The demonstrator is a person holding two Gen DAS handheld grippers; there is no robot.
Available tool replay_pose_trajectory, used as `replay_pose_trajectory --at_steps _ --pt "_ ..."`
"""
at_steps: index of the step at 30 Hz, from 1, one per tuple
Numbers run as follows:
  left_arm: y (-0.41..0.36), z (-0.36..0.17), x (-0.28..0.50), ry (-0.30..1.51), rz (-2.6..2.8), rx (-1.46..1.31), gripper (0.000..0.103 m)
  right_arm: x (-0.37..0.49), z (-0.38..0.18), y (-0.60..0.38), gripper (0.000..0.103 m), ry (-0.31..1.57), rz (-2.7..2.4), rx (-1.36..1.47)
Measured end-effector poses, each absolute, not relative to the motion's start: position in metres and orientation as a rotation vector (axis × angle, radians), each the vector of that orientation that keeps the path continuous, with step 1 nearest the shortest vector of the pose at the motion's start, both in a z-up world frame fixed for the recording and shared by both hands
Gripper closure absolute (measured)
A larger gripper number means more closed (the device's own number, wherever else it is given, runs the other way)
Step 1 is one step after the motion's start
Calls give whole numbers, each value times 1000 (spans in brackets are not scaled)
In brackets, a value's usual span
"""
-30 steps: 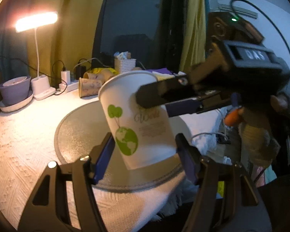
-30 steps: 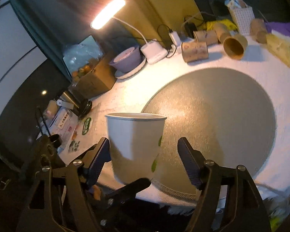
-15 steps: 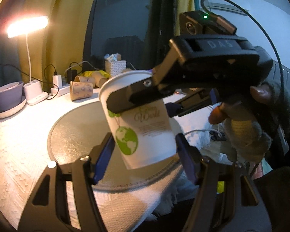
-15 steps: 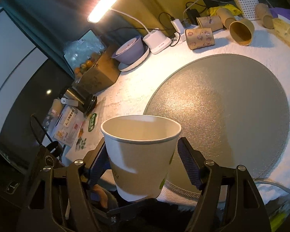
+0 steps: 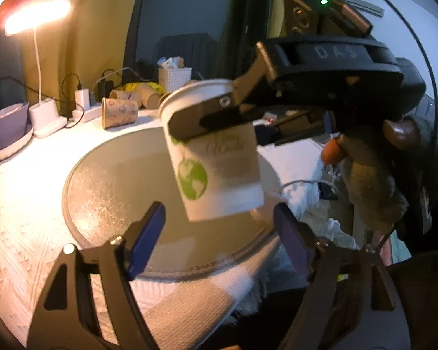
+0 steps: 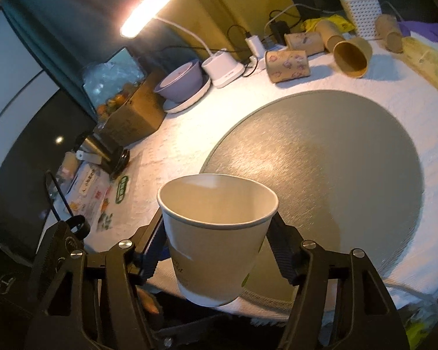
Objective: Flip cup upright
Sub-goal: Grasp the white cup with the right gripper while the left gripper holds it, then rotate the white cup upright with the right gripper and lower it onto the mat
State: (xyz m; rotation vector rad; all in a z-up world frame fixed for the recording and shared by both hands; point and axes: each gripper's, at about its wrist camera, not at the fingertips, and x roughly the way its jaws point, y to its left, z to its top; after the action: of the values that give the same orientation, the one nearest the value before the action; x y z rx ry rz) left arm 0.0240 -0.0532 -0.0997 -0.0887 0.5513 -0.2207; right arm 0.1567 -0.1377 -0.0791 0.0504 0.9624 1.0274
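A white paper cup [image 5: 219, 163] with a green globe print is held in the air, mouth up and slightly tilted. My right gripper [image 6: 217, 246] is shut on the cup [image 6: 216, 239], its fingers against both sides. In the left wrist view the right gripper [image 5: 219, 122] clamps the cup near its rim from the right. My left gripper [image 5: 219, 233] is open below the cup, fingers apart and not touching it. The cup hangs over the near edge of the round grey mat [image 6: 335, 175].
Several brown paper cups [image 6: 289, 62] lie on their sides at the back of the white tablecloth [image 6: 175, 151]. A lit desk lamp [image 6: 224, 67], a purple bowl on a plate [image 6: 181, 83], a white basket [image 6: 362, 8] and a cardboard box [image 6: 131, 116] stand around.
The cup has risen out from between my left fingers, now held by the right gripper alone. In the right wrist view the cup's mouth has tipped more toward the camera.
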Motion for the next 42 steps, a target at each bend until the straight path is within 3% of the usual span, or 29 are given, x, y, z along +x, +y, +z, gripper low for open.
replay_pose_trajectory --at_steps 15,42 --pt "9 -106 59 670 -87 -282 25 192 -84 -120 35 791 855 -126" --pt "68 -117 117 778 70 -434 25 235 -93 -86 35 694 831 -196"
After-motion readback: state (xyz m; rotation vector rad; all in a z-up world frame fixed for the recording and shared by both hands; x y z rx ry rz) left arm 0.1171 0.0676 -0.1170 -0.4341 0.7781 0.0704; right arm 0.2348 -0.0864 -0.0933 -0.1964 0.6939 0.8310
